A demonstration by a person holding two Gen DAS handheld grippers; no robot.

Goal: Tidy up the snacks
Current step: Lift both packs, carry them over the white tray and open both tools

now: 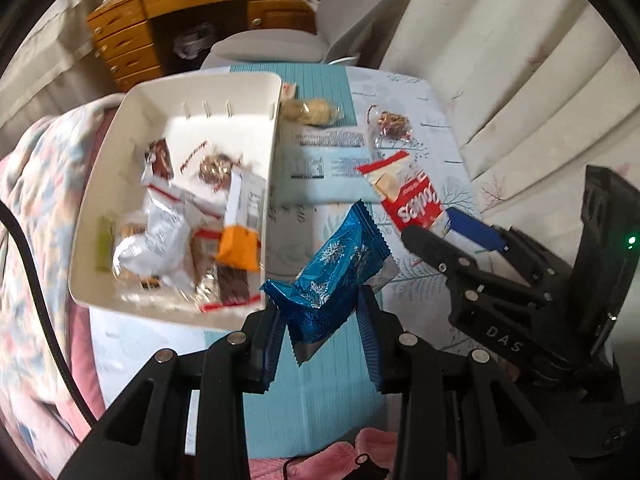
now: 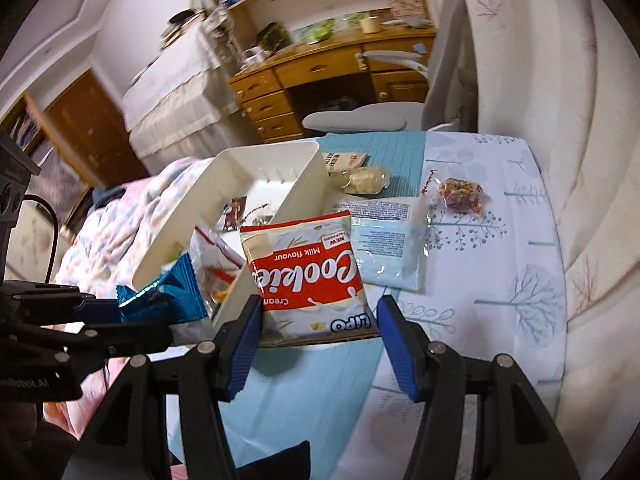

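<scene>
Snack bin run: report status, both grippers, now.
Left gripper shut on blue snack pack. Right gripper shut on cookie packet. Both beside white bin; bin already crowded. Three snacks loose on table.

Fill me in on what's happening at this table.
A person with a gripper in each hand is sorting snacks into a white bin. The left gripper holds a blue foil packet near the bin; the right gripper holds a red-and-white cookie pack. A few wrapped snacks lie on the tablecloth, while the bin already holds several.
</scene>
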